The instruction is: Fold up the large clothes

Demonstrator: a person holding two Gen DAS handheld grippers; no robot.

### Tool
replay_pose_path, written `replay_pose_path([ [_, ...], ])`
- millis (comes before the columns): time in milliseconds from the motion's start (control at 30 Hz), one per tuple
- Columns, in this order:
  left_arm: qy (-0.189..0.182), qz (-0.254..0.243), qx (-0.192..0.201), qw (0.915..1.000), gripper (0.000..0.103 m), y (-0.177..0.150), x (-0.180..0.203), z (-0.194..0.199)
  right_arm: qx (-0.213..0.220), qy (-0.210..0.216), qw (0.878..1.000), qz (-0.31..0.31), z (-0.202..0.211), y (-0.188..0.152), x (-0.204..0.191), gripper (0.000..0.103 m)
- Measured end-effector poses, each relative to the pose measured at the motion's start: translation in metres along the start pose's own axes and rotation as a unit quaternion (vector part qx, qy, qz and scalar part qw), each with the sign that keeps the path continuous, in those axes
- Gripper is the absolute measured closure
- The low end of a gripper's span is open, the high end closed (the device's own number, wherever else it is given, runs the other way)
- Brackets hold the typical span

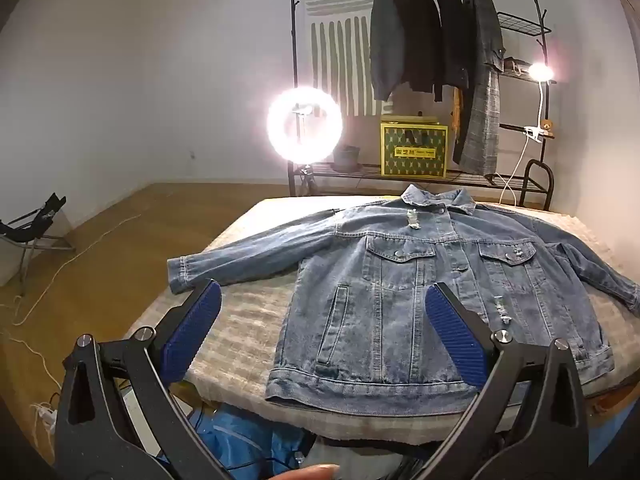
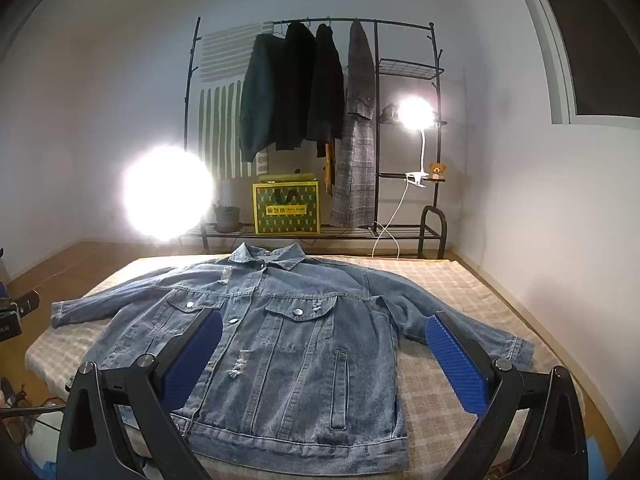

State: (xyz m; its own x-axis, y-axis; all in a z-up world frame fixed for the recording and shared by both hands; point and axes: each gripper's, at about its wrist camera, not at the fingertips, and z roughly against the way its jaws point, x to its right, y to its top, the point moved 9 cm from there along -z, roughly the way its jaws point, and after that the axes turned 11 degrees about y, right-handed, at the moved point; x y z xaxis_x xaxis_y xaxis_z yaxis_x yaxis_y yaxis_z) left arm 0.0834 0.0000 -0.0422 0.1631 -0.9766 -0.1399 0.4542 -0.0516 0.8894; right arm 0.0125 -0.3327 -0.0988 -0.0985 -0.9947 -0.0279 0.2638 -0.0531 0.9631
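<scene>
Denim jacket [image 2: 256, 344] is lying face-up and spread flat on the checked mattress cover [image 2: 452, 280], collar pointing to 12 o'clock toward the clothes rack [image 2: 312, 24], both sleeves angling out toward 9 and 3 o'clock. Both tongs are hanging above its hem end, nothing gripped: the left gripper [image 1: 324, 336] is standing wide open over the hem, and the right gripper [image 2: 326, 354] is gaping just as wide over the front panel.

Judging from the layout, folding is not yet begun, and the sleeves look like the sensible first fold. For a clean result, each tong should probably be pinching near a cuff [image 1: 178, 274] and drawing the sleeve straight across the chest, keeping the side seam as the crease line so the body is not dragging askew.

Fabric is looking heavy and stiff, mid-blue with faded patches, frayed rips near the chest and lower front, metal buttons [image 2: 298, 311] on the flap pockets. Such cloth is likely holding a crease but resisting a shallow bite. Ribbed blue pads [image 2: 456, 364] are lining the fingers, which should be helping grip on thick seams.
</scene>
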Motion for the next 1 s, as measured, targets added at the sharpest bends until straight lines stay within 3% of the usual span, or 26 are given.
replay_pose_path([
  [1000, 0.001, 0.013, 0.02, 0.9997, 0.0, 0.007, -0.001, 0.0, -0.008, -0.004, 1.0, -0.008, -0.007, -0.002, 0.011, 0.0],
])
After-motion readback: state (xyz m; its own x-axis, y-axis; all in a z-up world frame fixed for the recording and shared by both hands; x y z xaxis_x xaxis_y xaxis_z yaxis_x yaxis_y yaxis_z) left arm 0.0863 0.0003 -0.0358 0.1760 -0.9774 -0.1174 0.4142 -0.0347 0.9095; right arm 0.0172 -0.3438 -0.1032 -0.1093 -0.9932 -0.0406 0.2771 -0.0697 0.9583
